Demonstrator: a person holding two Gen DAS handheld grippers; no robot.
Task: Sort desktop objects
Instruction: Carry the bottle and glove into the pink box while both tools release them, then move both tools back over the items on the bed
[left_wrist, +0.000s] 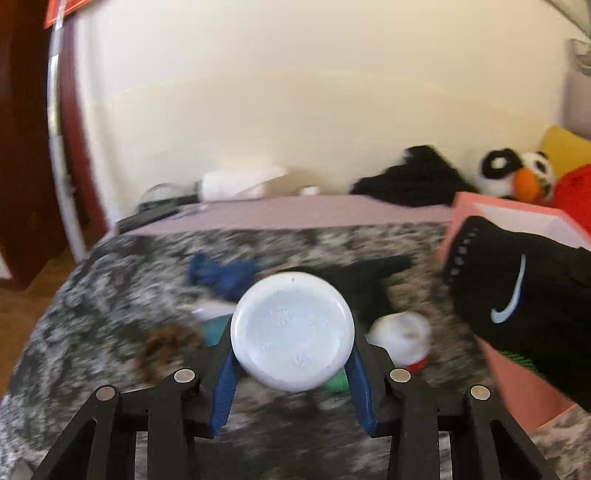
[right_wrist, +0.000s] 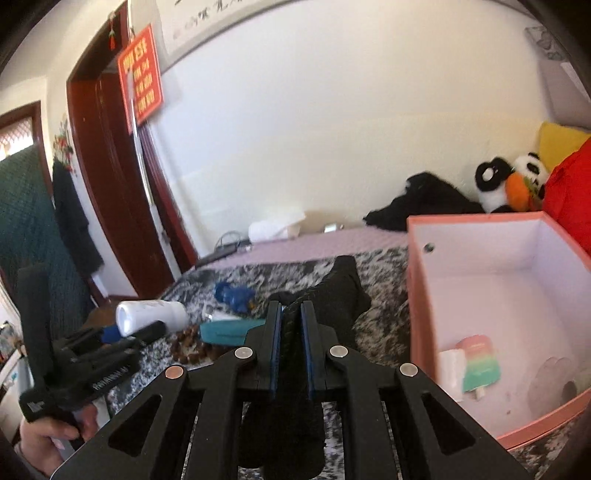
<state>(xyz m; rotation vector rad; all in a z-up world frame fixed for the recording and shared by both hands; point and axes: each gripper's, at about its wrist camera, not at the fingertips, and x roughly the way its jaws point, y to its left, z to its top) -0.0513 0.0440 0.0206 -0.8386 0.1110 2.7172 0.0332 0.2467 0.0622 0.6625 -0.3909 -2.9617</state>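
My left gripper (left_wrist: 292, 332) is shut on a white plastic bottle (left_wrist: 292, 334), its round base facing the camera, held above the mottled grey blanket (left_wrist: 92, 288). The same bottle shows in the right wrist view (right_wrist: 151, 315), with the left gripper (right_wrist: 110, 332) around it. My right gripper (right_wrist: 291, 314) is shut on a black sock (right_wrist: 341, 291), which hangs to the left of the pink box (right_wrist: 417, 280). In the left wrist view this black sock (left_wrist: 517, 295), with a white swoosh, hangs in front of the pink box (left_wrist: 517, 387).
On the blanket lie a blue cloth (right_wrist: 234, 295), a teal case (right_wrist: 229, 330), brown beads (right_wrist: 188, 345), another white bottle (left_wrist: 402, 338). The box holds a popsicle-shaped item (right_wrist: 480, 362) and small things. A plush panda (right_wrist: 509, 181), black clothes (right_wrist: 424, 199), a doorway (right_wrist: 110, 184) lie beyond.
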